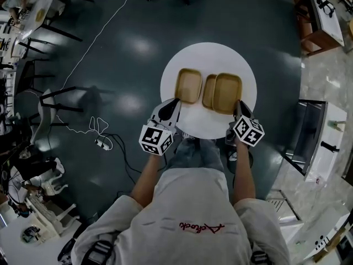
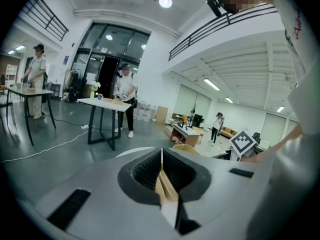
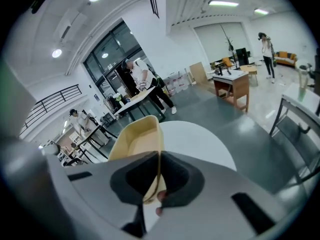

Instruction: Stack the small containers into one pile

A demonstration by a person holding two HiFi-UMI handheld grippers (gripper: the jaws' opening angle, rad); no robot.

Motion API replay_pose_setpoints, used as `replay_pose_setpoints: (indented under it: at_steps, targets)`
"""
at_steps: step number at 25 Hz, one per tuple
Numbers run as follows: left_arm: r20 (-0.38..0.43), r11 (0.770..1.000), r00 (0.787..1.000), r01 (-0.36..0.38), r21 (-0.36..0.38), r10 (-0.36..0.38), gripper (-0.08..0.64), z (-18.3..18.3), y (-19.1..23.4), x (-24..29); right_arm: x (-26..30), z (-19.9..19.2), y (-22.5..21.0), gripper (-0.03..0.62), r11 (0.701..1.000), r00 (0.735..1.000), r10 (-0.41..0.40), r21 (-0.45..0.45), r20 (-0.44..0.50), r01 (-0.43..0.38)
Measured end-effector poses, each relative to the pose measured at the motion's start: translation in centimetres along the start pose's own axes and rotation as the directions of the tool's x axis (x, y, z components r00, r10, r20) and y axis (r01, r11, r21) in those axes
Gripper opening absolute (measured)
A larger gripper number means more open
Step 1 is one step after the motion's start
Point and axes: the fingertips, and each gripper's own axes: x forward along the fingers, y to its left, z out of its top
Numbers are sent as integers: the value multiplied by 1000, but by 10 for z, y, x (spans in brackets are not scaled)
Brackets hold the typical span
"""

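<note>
Left gripper [image 2: 161, 156] grips left container [image 1: 188, 85] rim; right gripper [image 3: 159, 160], right container [image 1: 228, 93].

Open lab hall: worktables [image 2: 102, 103], mezzanine railing [image 2: 216, 26]

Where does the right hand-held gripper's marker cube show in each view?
Head view: marker cube lower right of centre, at the near edge of the round white table.
Left gripper view: right of centre, at middle height.
Right gripper view: not in it.
Shared landmark: the round white table.
</note>
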Motion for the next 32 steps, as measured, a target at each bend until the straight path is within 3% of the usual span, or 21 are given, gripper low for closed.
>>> replay_pose_setpoints:
  at_steps: [10, 27, 32]
  targets:
    - [-6, 999, 999, -51, -20, 51, 18, -7, 31, -21, 32, -29, 29, 32, 1000, 998, 7, 22, -56, -5]
    - [-28, 999, 999, -38, -25, 38, 18, -16, 46, -15, 48, -57, 17, 32, 994, 994, -67, 80, -86, 74]
    - [-31, 999, 999, -38, -29, 37, 18, -19, 46, -16, 49, -63, 20, 44, 997, 993, -49, 62, -104, 56]
